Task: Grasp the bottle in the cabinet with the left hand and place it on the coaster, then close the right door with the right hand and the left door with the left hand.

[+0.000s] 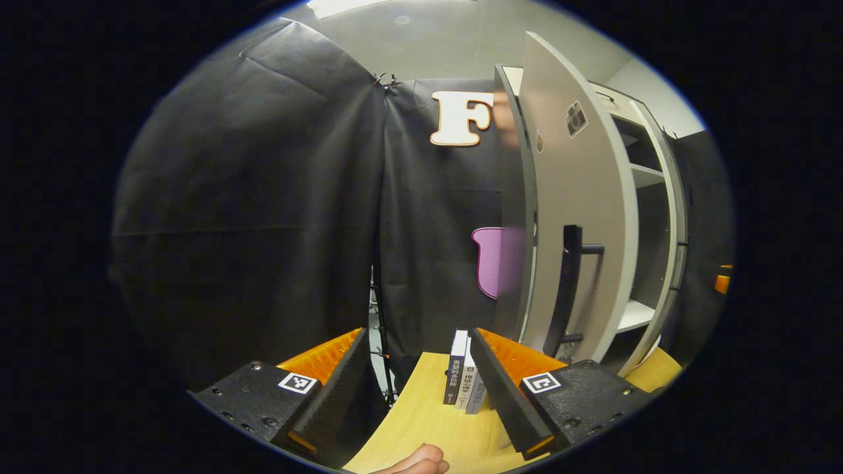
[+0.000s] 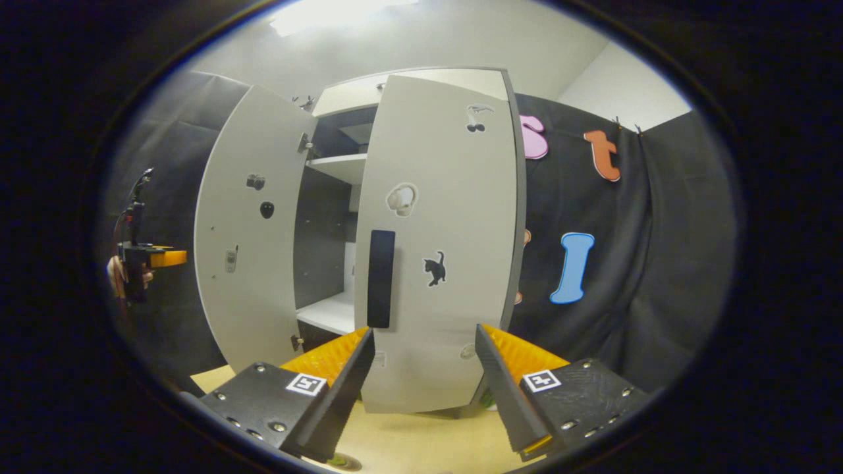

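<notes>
The white cabinet (image 2: 342, 99) stands on a wooden table (image 2: 421, 441). Its right door (image 2: 448, 217), with a black handle (image 2: 380, 278), faces me close in front of my right gripper (image 2: 424, 329), which is open and holds nothing. A dark gap with shelves (image 2: 336, 164) shows between the two doors. The left door (image 2: 247, 230) stands swung wide open. In the left gripper view that left door (image 1: 579, 217) and its black handle (image 1: 568, 289) rise just right of my open, empty left gripper (image 1: 419, 332). The left gripper (image 2: 141, 260), held in a hand, hangs far left of the cabinet.
A few upright books (image 1: 464, 372) stand on the wooden table (image 1: 421, 421) beyond the left fingers, next to the open door's lower edge. A person's fingertip (image 1: 415, 461) shows at the bottom. A small green round thing (image 2: 342, 461) lies at the table's near edge.
</notes>
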### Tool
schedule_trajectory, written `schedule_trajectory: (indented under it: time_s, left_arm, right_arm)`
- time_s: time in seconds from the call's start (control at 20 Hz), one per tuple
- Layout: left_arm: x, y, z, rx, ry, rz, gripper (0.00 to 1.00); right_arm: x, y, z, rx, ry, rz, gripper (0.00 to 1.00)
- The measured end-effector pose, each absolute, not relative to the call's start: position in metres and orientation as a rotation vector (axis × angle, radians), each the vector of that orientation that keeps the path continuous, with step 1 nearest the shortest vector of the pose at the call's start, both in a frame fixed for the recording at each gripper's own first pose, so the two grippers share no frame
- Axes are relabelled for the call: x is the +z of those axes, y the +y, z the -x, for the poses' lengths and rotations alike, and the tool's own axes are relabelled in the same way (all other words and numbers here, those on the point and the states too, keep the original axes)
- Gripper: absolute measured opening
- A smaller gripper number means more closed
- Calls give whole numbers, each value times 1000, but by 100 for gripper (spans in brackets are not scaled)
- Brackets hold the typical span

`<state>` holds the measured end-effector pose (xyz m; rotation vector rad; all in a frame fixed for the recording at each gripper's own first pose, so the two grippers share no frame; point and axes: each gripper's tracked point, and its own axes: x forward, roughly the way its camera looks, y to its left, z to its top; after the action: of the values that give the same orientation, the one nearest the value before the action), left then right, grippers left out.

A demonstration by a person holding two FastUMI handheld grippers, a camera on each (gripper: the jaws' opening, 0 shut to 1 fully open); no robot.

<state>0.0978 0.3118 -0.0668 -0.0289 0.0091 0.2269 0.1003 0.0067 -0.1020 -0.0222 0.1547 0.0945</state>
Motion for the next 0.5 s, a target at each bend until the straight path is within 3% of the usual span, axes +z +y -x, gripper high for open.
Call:
schedule_trajectory:
  time_s: [0.1,0.15,0.3,0.35,0.4,0.5]
  left_arm:
    - [-60,303,-109,206,16,41,97]
    - [-52,297,-114,199,4,35,97]
    - [-40,250,-129,120,-11,36,97]
    - [-41,254,-143,150,-22,9,99]
    - [-36,245,-129,152,-29,-15,85]
    - [-42,223,-128,112,-21,40,85]
  right_arm:
    - [-102,4,-93,89,149,16,96]
    - [-101,2,-88,86,143,9,92]
    - [-100,-7,-66,88,145,-11,92]
    - [-96,-13,-59,81,136,-6,94]
    - [-93,-18,-51,76,124,1,94]
    - [-88,-28,-38,61,99,4,94]
